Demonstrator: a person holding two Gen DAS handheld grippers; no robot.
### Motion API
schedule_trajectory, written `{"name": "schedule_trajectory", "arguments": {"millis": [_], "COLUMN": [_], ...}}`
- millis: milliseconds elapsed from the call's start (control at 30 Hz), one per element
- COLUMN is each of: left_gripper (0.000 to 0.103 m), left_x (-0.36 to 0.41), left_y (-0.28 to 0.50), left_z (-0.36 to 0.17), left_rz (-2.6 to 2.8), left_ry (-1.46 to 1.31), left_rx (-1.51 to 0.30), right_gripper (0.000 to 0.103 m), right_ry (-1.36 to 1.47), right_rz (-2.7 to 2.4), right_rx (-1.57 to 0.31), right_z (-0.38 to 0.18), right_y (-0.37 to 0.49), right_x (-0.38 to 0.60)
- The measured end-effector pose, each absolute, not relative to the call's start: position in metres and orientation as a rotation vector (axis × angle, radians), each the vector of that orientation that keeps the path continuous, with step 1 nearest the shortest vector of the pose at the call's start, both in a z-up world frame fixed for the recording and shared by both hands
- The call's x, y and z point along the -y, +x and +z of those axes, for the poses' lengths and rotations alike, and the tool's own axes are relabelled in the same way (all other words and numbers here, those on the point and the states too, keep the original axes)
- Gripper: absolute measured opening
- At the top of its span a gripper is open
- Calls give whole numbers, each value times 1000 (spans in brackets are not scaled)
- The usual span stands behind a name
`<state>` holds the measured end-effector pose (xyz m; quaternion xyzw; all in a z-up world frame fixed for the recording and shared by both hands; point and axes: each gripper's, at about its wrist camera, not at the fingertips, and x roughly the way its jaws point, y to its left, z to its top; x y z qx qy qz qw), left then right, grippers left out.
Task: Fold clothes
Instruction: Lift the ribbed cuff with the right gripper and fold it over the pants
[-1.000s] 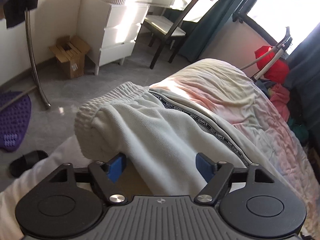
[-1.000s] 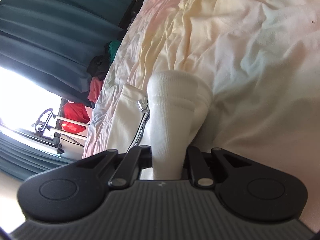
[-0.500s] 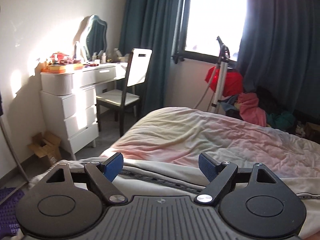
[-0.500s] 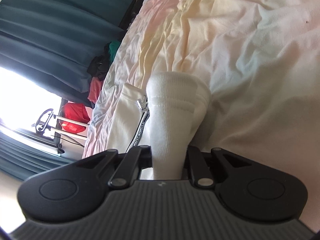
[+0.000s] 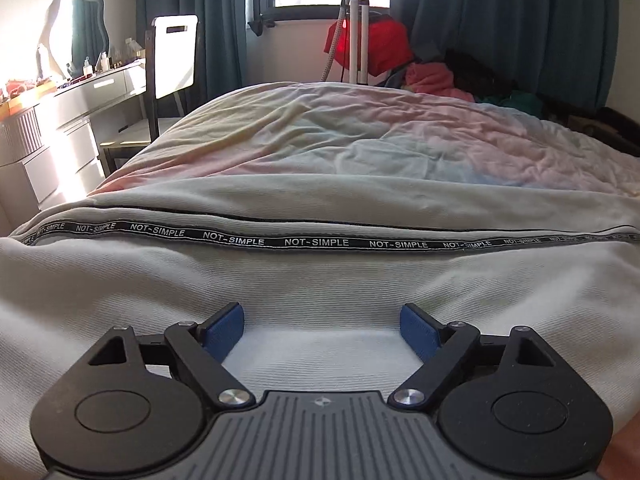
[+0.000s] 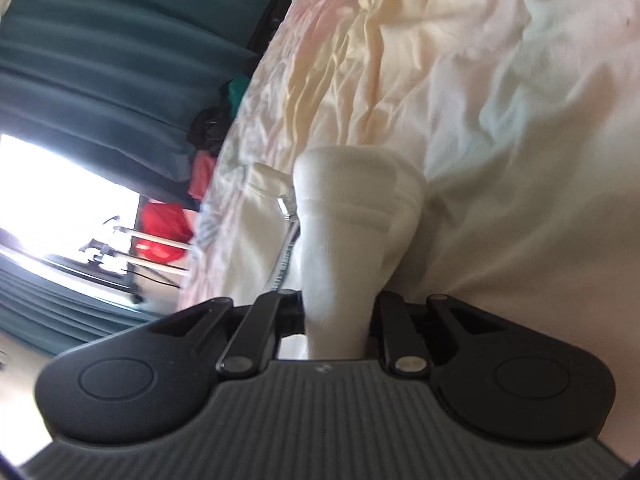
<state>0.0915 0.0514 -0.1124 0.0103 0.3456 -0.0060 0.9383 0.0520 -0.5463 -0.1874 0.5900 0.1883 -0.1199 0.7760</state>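
Pale grey-white sweatpants (image 5: 320, 280) with a black "NOT-SIMPLE" side stripe lie across the near part of the bed. My left gripper (image 5: 322, 326) is open, its blue pads (image 5: 222, 328) resting low on the fabric with cloth between them. In the right wrist view my right gripper (image 6: 338, 312) is shut on a ribbed white cuff (image 6: 352, 216) of the same pants, which bulges out past the fingers. More of the garment with the stripe (image 6: 286, 256) trails to the left of the cuff.
The bed (image 5: 360, 140) has a wrinkled pastel cover. A white chair (image 5: 174, 56) and dresser (image 5: 60, 120) stand at the left. A clothes rack with red fabric (image 5: 372, 44) and a heap of clothes (image 5: 460, 76) are by the window and teal curtains.
My left gripper has swung from looking at the floor and waistband to looking level across the bed, and now sits low on the pants. The right gripper has kept its hold on the cuff.
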Motion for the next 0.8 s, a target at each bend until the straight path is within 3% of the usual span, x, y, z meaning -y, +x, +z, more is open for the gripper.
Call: {"name": "schedule_trajectory", "arguments": {"millis": [167, 433, 500, 633, 800], "left_gripper": [90, 92, 93, 93, 94], "left_x": [-56, -55, -54, -54, -51], "left_y": [94, 95, 94, 94, 96], "left_z": [-115, -112, -112, -112, -113], "left_rz": [-21, -19, -17, -14, -4], "left_ry": [3, 11, 15, 18, 27], "left_rx": [-716, -711, -707, -707, -721], "right_gripper": [65, 67, 62, 19, 14], "right_ry": [1258, 1119, 1106, 1083, 948], "right_rz": [-193, -206, -172, -237, -295], "right_rx": [-369, -342, -316, -331, -337], "right_z": [-182, -187, -189, -192, -168], "right_y": [64, 99, 101, 100, 98], "right_x": [542, 543, 548, 549, 537]}}
